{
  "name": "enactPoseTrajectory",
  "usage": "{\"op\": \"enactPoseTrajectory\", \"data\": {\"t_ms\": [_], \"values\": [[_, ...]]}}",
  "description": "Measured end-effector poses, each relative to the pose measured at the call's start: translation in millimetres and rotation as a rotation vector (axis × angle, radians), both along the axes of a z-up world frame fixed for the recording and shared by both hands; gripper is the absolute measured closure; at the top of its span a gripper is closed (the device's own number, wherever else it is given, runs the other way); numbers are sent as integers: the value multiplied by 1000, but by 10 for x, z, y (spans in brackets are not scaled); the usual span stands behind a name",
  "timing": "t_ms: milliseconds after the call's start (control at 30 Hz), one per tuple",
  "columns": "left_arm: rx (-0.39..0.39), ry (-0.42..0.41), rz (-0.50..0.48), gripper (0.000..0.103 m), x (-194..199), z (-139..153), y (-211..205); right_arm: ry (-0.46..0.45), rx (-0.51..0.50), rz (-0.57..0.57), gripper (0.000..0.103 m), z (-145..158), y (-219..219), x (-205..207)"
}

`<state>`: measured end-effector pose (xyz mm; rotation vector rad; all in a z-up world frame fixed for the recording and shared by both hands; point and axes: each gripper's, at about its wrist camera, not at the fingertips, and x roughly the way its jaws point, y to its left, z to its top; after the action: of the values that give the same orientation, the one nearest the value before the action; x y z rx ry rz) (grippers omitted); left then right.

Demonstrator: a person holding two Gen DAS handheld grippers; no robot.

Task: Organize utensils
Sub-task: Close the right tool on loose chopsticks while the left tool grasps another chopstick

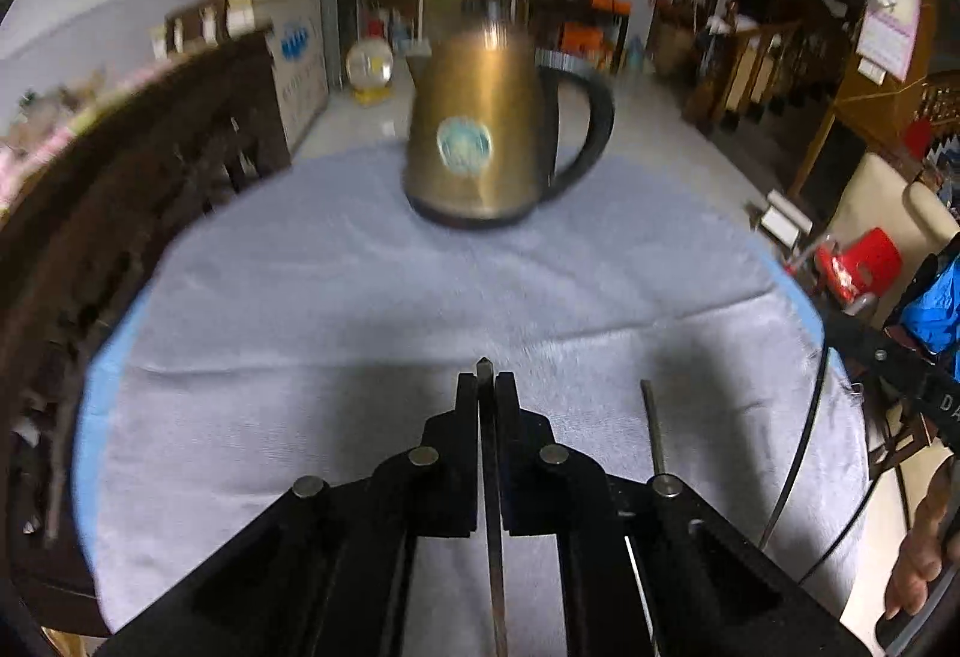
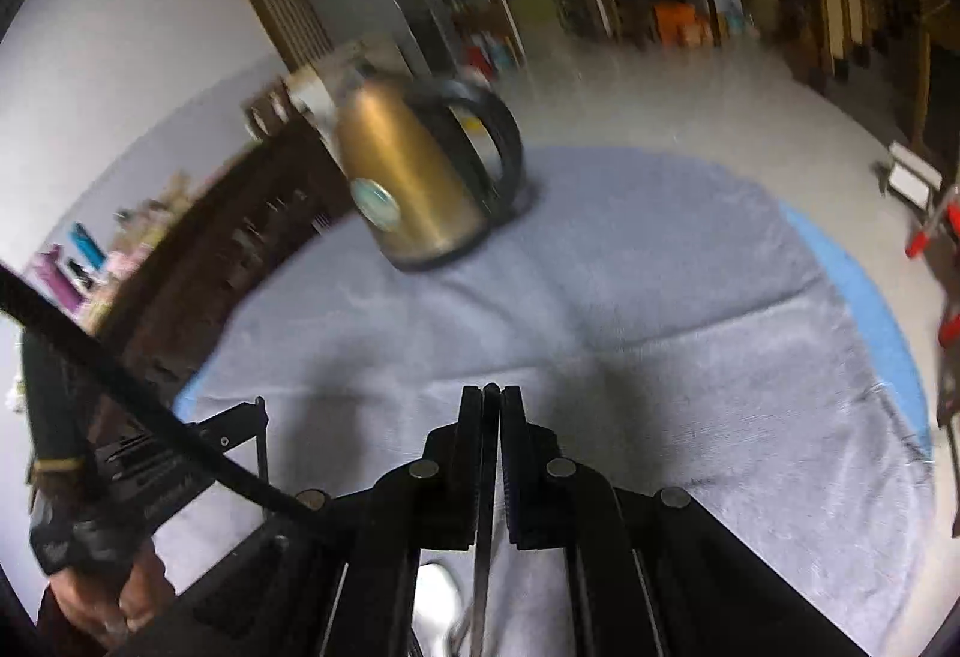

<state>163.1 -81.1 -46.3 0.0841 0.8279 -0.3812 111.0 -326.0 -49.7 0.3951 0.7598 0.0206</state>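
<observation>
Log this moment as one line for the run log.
left gripper shut on metal utensil | right gripper shut on thin utensil | kettle upright on grey cloth

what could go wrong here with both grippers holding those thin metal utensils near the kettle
The left gripper pinches a thin flat metal utensil only by its narrow end, so it may pivot or slip. The right gripper grips its thin metal utensil likewise. Both views are blurred, and the brass-coloured electric kettle stands ahead on the grey cloth; a swing could hit it.

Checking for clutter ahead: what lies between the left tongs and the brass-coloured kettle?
Only bare grey-blue cloth lies between the left tongs, shut on a thin metal utensil handle, and the brass-coloured kettle, as the left wrist view shows.
</observation>
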Motion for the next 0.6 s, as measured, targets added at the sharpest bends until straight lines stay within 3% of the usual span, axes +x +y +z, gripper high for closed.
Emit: {"op": "enactPoseTrajectory", "data": {"t_ms": [233,600], "values": [[-36,-127,40,98,-576,472,480,-199,-83,-37,97,609,256,-858],[-129,-205,96,98,-1176,825,958,-374,-138,-129,97,1260,414,-1784]]}}
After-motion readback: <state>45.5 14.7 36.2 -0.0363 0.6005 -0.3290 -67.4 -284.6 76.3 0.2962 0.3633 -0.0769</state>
